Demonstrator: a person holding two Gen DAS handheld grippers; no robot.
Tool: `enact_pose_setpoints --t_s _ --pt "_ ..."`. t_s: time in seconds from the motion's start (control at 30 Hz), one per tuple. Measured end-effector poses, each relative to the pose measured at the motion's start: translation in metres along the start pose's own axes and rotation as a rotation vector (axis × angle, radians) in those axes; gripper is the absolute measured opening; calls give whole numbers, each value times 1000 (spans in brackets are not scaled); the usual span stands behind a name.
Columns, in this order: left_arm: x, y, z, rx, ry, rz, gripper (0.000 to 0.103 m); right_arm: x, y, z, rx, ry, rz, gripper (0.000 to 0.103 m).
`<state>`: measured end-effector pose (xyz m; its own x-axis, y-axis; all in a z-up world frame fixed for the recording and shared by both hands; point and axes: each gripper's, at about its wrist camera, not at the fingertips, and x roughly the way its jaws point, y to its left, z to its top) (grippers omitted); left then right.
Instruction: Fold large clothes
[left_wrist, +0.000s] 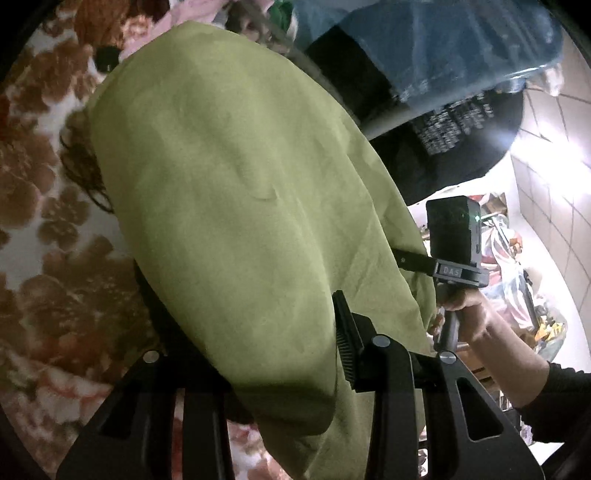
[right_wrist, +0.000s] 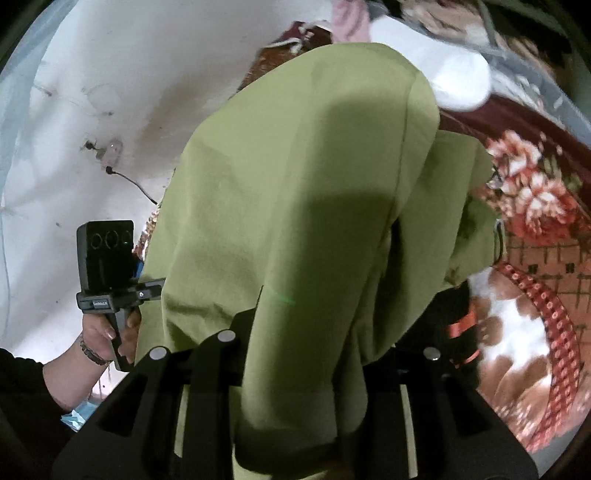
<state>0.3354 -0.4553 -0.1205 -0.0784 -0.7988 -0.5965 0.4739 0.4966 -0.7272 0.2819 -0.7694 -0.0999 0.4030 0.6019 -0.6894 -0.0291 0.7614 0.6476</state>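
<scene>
Green garment (left_wrist: 229, 192), soft matte woven cloth, hung in broad smooth folds over the floral plush blanket (left_wrist: 33, 206), pinched at one edge in the narrowly parted jaws of the left gripper (left_wrist: 295, 369) and at another in those of the right gripper (right_wrist: 295, 369). Best carried with both held edges level and taut, then laid down flat so no crease set in.

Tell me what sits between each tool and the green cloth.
Nothing visible does. The left tool and the right tool each already have the large olive-green fabric garment bunched between their fingers, draping over the floral blanket.
</scene>
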Motion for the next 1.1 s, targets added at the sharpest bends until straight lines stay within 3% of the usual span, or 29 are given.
enact_pose_setpoints --t_s 0.17,0.43,0.5,0.67,0.77,0.8,0.97,1.1 --pt "29 33 -5 -29 36 41 35 14 -43 -8 38 -37 77 26" --pt "40 45 -12 -41 117 57 54 11 -69 -35 40 -44 138 31" --pt "36 45 -15 -42 130 77 68 4 -70 -36 48 -56 127 34" --pt "0 43 -22 -30 136 180 73 -28 -80 -46 29 -53 99 33" --pt "-44 13 -20 94 89 369 87 -48 -70 -55 -13 -21 61 35" --pt "-52 2 -18 133 77 387 88 -55 -65 -58 -20 -8 59 41" --pt "-59 -57 -4 268 32 373 90 -55 -63 -60 -58 77 21 49" --pt "-52 -74 1 283 13 358 90 -51 -67 -35 -18 21 61 60"
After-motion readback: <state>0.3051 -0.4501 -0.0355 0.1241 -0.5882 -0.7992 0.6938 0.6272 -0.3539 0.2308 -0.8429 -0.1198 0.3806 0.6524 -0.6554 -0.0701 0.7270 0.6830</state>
